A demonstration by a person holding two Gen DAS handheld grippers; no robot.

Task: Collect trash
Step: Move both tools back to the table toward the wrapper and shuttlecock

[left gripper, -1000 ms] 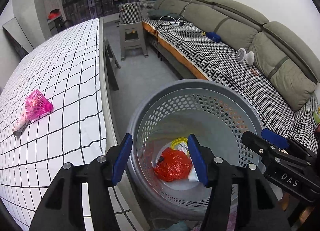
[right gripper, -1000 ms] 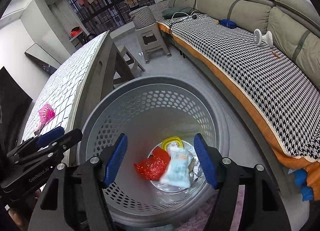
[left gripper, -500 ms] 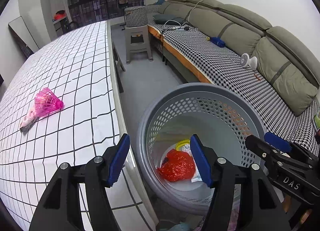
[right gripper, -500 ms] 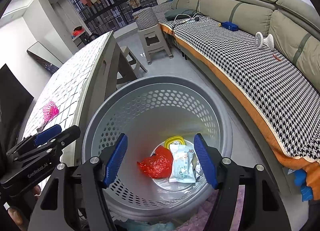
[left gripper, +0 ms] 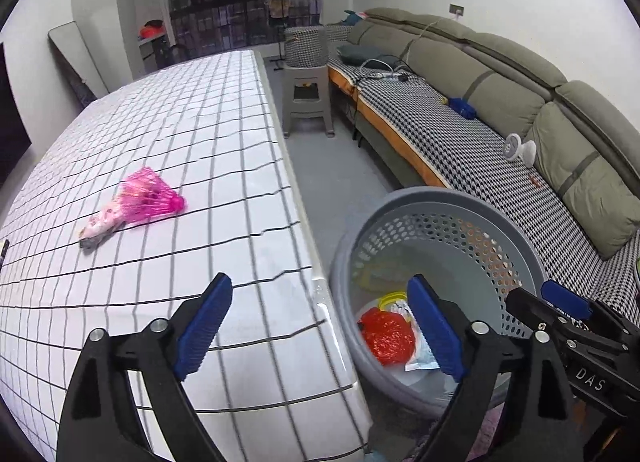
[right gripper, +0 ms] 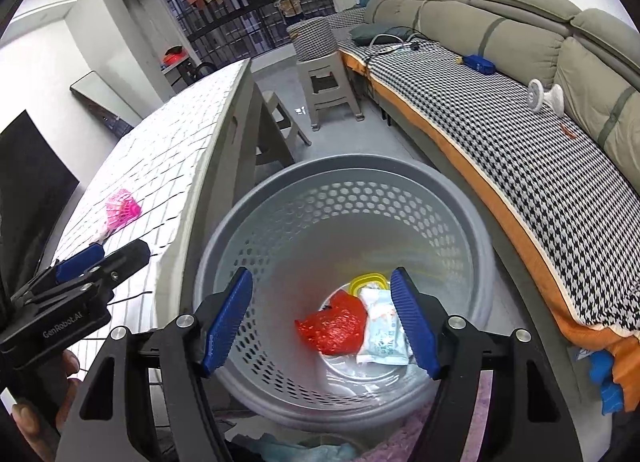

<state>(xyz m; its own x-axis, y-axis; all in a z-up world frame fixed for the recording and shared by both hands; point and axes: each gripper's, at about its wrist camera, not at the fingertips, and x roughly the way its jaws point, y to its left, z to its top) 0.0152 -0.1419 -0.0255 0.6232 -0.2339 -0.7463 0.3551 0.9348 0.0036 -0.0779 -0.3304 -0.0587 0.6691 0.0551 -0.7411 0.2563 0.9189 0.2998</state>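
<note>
A grey perforated trash basket (right gripper: 460,230) stands on the floor beside the table; it also shows in the left wrist view (left gripper: 500,230). Inside lie a red crumpled bag (right gripper: 336,326), a pale snack packet (right gripper: 382,328) and a yellow ring (right gripper: 366,280). A pink net with a wrapper (left gripper: 140,202) lies on the checked tablecloth (left gripper: 160,142); it shows in the right wrist view (right gripper: 120,212) too. My left gripper (left gripper: 316,330) is open and empty over the table's edge. My right gripper (right gripper: 322,322) is open and empty above the basket.
A long sofa with a houndstooth cover (left gripper: 460,142) runs along the right wall, with a small fan (left gripper: 520,148) and a blue object (left gripper: 462,104) on it. A grey stool (left gripper: 306,98) stands on the floor beyond the table. A purple cloth (right gripper: 400,438) lies below the basket.
My left gripper has swung left from over the basket to the table's edge, nearer the pink net. The pale packet has dropped from the right gripper and settled in the basket.
</note>
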